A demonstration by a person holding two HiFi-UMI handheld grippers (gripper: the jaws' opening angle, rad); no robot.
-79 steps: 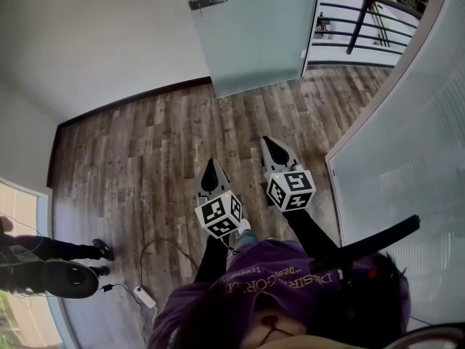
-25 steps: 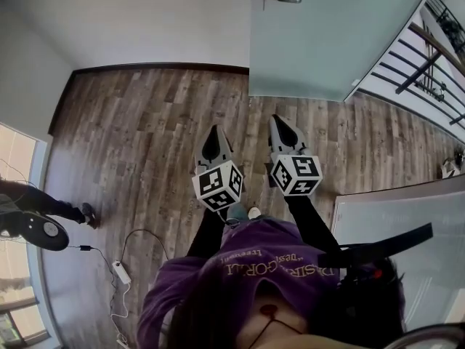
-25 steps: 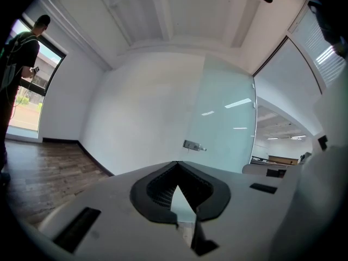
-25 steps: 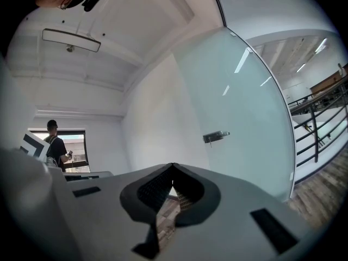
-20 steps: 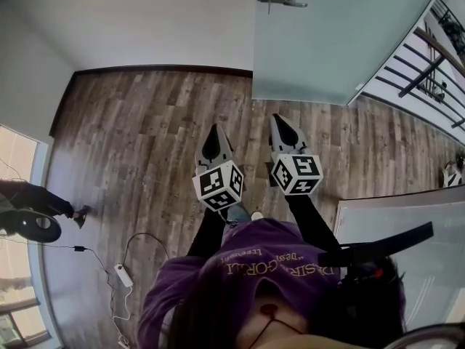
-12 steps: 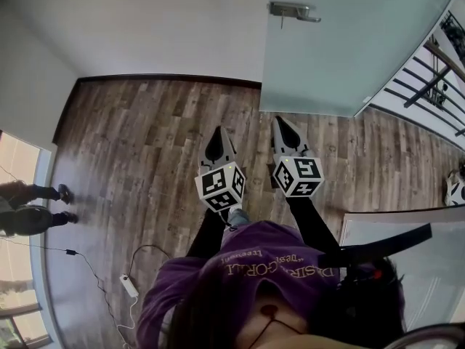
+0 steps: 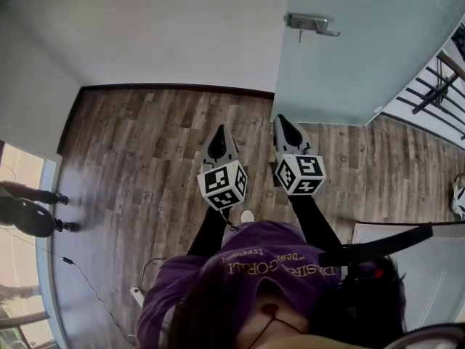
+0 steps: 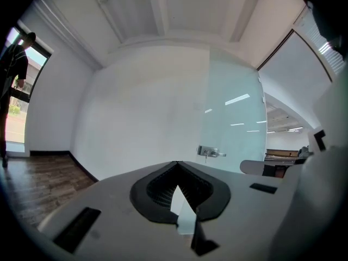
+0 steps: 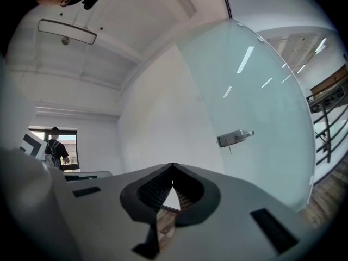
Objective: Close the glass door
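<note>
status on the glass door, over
Left gripper and right gripper both shut, empty, touching nothing. Glass door open ahead, handle untouched. Nothing between; a person stands far left.

The glass door [image 7: 356,57] is a pale, frosted blue-green, and its handle [image 7: 311,24] is brushed silver. The wall [image 7: 145,27] is plain white, edged by a dark brown skirting board [image 7: 174,88]. The floor [image 7: 138,158] shows wood planks streaked grey and brown. The left gripper [image 7: 220,131] and right gripper [image 7: 280,120] are light grey with black inner pads, each bearing a white cube printed with black square markers. The person's shirt [image 7: 247,267] is purple with pale lettering.
</note>
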